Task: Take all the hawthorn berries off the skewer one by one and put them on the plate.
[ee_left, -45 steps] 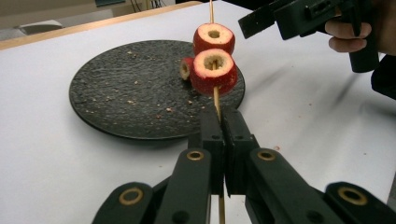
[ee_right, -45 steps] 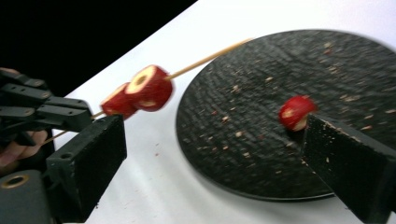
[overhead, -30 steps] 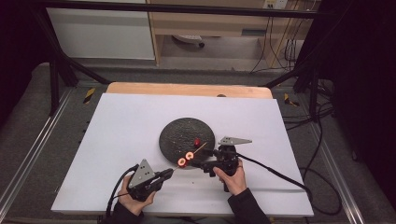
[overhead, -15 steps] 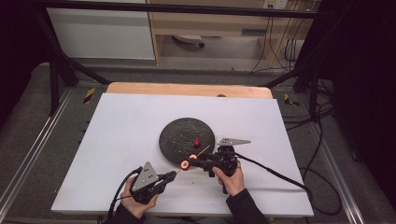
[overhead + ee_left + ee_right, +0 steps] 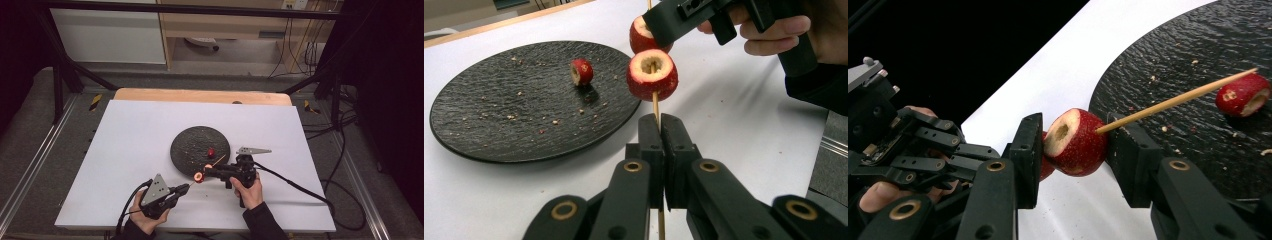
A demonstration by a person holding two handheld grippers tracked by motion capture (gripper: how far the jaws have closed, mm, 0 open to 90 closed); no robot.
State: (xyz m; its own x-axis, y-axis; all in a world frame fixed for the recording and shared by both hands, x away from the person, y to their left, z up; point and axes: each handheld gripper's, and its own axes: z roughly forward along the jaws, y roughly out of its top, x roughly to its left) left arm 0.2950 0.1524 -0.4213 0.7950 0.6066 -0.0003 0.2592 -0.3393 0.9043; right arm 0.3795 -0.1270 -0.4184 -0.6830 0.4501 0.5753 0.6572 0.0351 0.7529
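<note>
White covering lies over the table [image 5: 125,150], with a dark round plate [image 5: 187,145] near its middle holding one red fruit piece [image 5: 211,151]. Near the plate's near edge, the left gripper [image 5: 659,125] clamps a wooden skewer [image 5: 655,102], while the right gripper [image 5: 1073,145] grasps a cored red fruit [image 5: 1075,142] threaded on it.

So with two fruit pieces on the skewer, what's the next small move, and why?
Probably the right gripper slides its fruit piece down the skewer toward the lower piece, then opens. The left gripper pinches the skewer's base, and one piece remains on the plate.
</note>
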